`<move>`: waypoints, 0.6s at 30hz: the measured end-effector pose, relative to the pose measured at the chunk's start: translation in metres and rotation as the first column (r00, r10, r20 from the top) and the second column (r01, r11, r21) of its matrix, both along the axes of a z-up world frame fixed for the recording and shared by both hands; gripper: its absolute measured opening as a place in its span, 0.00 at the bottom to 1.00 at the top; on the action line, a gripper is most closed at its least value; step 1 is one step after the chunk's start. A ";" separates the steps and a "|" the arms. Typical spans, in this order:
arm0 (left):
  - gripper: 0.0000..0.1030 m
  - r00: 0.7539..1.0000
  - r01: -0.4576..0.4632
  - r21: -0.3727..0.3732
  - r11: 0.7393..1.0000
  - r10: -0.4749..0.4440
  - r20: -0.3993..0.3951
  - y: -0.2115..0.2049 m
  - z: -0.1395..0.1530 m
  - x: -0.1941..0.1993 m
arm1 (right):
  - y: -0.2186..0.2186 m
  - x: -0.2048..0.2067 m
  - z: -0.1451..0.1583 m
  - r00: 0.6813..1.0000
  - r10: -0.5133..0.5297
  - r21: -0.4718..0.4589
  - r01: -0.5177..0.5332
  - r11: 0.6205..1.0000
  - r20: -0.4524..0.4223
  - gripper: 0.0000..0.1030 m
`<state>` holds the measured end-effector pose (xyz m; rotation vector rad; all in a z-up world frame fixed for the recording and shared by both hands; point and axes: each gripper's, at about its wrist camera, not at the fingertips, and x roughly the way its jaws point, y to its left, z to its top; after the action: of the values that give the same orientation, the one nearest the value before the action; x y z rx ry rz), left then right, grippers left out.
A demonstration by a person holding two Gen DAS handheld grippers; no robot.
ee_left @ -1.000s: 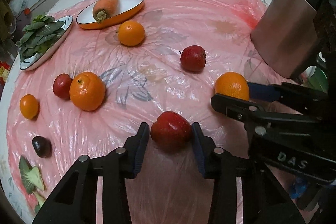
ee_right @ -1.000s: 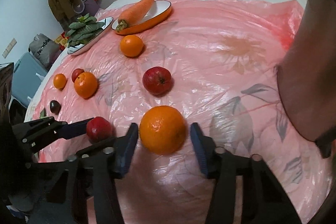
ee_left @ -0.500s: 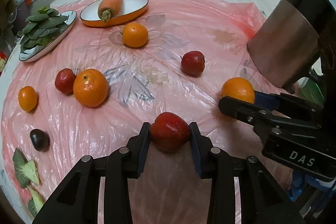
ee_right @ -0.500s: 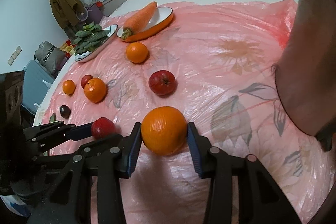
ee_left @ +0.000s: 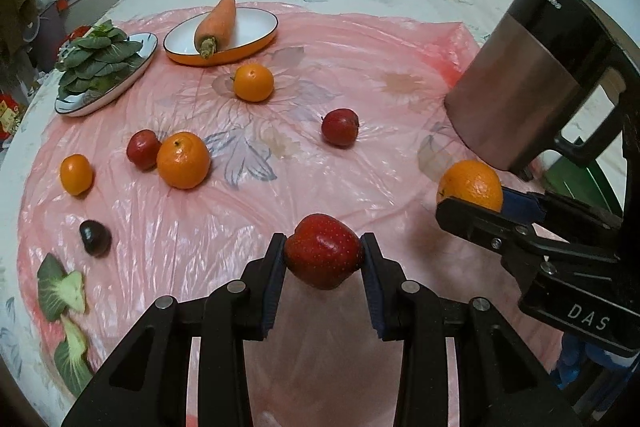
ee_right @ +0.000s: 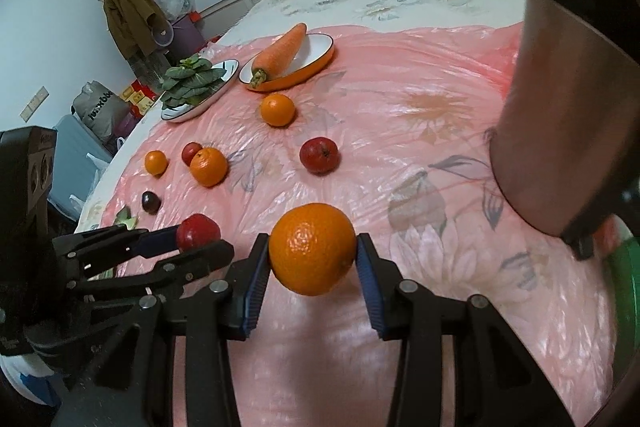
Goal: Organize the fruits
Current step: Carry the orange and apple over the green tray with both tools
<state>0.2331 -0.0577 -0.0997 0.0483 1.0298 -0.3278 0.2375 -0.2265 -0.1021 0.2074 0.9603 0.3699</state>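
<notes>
Left wrist view: left gripper (ee_left: 323, 253) clamped on a red apple (ee_left: 323, 251), both pads pressed to its sides, fruit at 6 o'clock of frame and seemingly clear of the pink plastic sheet (ee_left: 360, 75). Right gripper (ee_left: 472, 201) at 3 o'clock, side-on, pinching a large orange (ee_left: 469, 183). Right wrist view: right gripper (ee_right: 312, 259) gripping the same orange (ee_right: 312, 249) between both pads, low centre. Loose on sheet: second red apple (ee_left: 340, 127) near centre; orange (ee_left: 253, 82) at 12 o'clock; bigger orange (ee_left: 183, 166) touching a small red apple (ee_left: 142, 149) at 9 o'clock; small orange (ee_left: 76, 174) further out; dark plum (ee_left: 95, 237) at 8 o'clock. Carrot (ee_left: 217, 23) in orange-rimmed dish (ee_left: 256, 27) at 11 o'clock; greens (ee_left: 100, 59) on plate just beside. Steel kettle (ee_left: 528, 95) at 2 o'clock.
</notes>
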 end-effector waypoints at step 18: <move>0.31 0.999 -0.006 -0.023 1.000 0.007 0.032 -0.013 0.034 -0.073 | -0.043 -0.096 0.032 0.997 -0.079 -0.034 0.080 0.996 0.018 0.51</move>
<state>0.1603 -0.0706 -0.0654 0.0299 0.9939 -0.3321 0.1418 -0.2694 -0.0702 0.2100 0.9390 0.2814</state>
